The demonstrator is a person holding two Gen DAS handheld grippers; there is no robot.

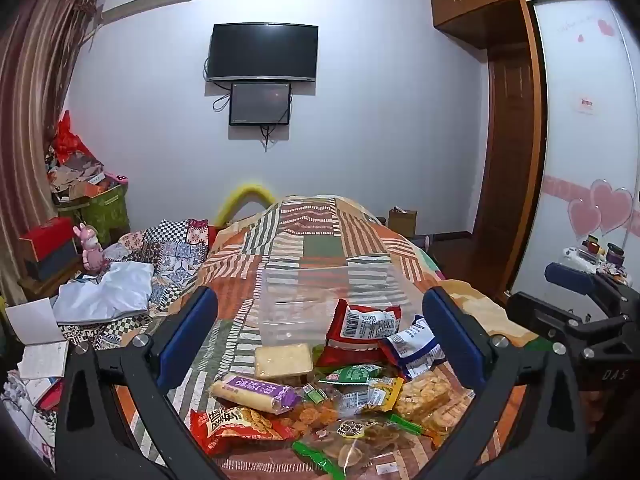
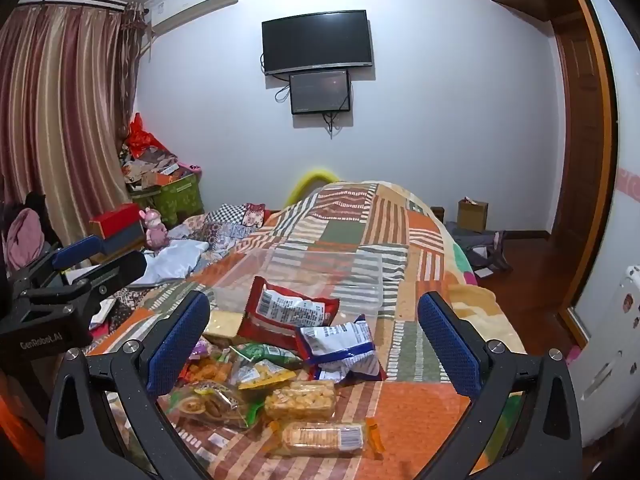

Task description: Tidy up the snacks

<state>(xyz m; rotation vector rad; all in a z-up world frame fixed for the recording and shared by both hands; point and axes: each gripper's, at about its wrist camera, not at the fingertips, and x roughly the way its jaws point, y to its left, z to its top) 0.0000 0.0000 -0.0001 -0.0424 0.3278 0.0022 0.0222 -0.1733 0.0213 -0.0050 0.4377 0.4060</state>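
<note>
A pile of snack packets lies on the patchwork bed cover (image 1: 320, 240). A red packet (image 1: 362, 332) leans on the near wall of a clear plastic box (image 1: 320, 292), with a blue-and-white packet (image 1: 414, 344) beside it. Nearer lie a purple-labelled bar (image 1: 256, 394), a red cracker bag (image 1: 236, 428) and a pale square cake (image 1: 284, 360). My left gripper (image 1: 320, 344) is open and empty above the pile. My right gripper (image 2: 314, 340) is open and empty over the same pile, above the red packet (image 2: 288, 312), the blue-and-white packet (image 2: 340, 346), the clear box (image 2: 320, 272) and a cracker roll (image 2: 324, 438).
The right gripper shows at the right edge of the left wrist view (image 1: 580, 312); the left gripper shows at the left of the right wrist view (image 2: 72, 280). Crumpled bedding and clothes (image 1: 112, 292) lie left. Boxes (image 1: 96, 204) stack by the curtain. A wardrobe (image 1: 580, 140) stands right.
</note>
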